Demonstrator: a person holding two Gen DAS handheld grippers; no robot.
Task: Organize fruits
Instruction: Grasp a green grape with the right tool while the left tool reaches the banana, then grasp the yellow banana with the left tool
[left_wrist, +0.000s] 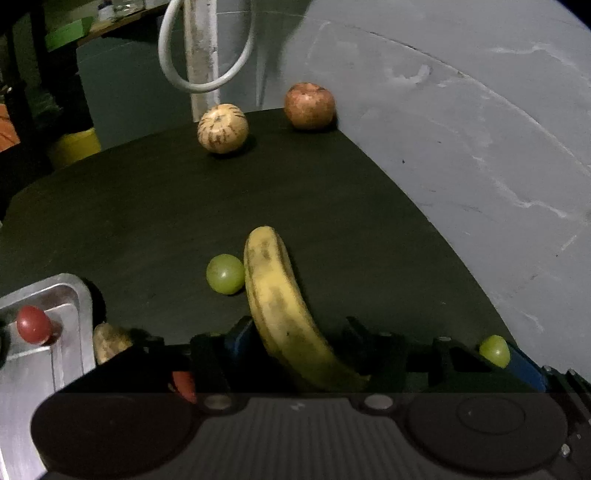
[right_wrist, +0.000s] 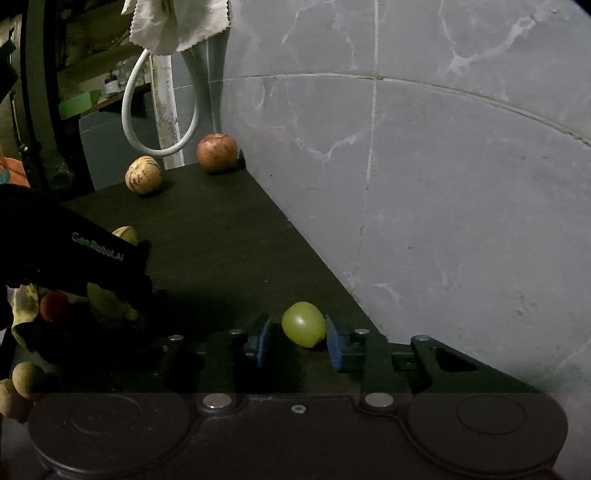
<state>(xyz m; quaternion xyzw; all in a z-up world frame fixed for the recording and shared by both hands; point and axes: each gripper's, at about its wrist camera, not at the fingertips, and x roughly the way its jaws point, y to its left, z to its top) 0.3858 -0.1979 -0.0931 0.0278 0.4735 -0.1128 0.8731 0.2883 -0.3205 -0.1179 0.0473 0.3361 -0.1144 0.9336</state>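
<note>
A spotted yellow banana lies slantwise between the fingers of my left gripper. The left blue pad rests against its side, and a dark gap shows by the right finger, so the gripper is open. A green grape touches the banana's far end. My right gripper is open around a second green grape, touched by the right pad and a sliver clear of the left pad. At the table's far end stand a reddish apple and a pale striped fruit.
A metal tray at the near left holds a small red fruit, and a brownish fruit lies beside it. The grey wall runs along the dark table's right edge. A white hose loop hangs behind.
</note>
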